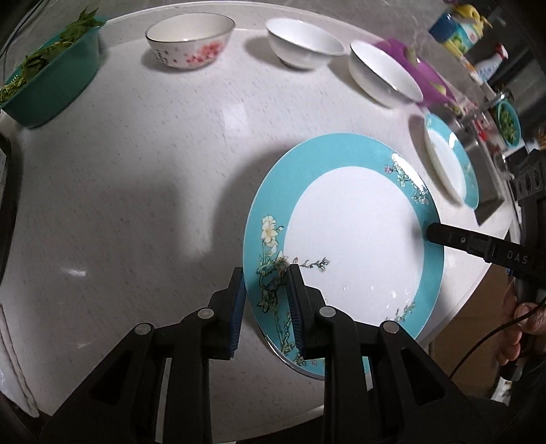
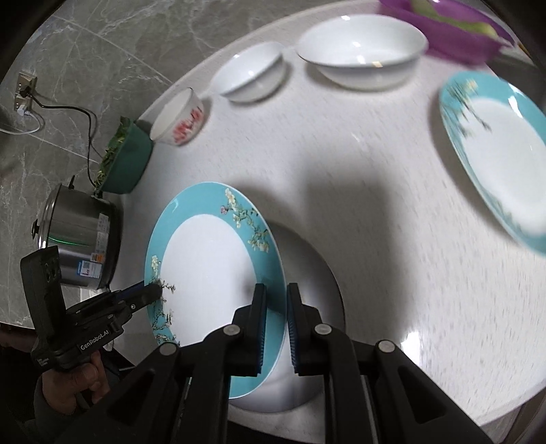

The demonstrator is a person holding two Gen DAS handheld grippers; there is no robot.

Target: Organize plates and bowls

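Note:
A large teal-rimmed floral plate [image 1: 355, 235] is held tilted above the white round table [image 1: 153, 153]. My left gripper [image 1: 266, 273] is shut on its near rim. My right gripper [image 2: 274, 290] is shut on the opposite rim of the same plate [image 2: 208, 266]; its fingers [image 1: 440, 235] show in the left wrist view. A second teal plate [image 1: 450, 160] [image 2: 501, 153] lies flat further right. A pink-flowered bowl [image 1: 191, 39] [image 2: 177, 118] and two white bowls [image 1: 303, 41], [image 1: 382, 73] stand along the far edge; the right wrist view shows them too [image 2: 250, 71], [image 2: 361, 51].
A green bowl of leaves [image 1: 51, 75] [image 2: 126, 160] sits at the table's left edge. A purple bowl [image 1: 423, 71] [image 2: 454, 30] stands behind the white bowls. A steel cooker [image 2: 82, 239] stands off the table. Bottles [image 1: 460, 30] and a sink area are at far right.

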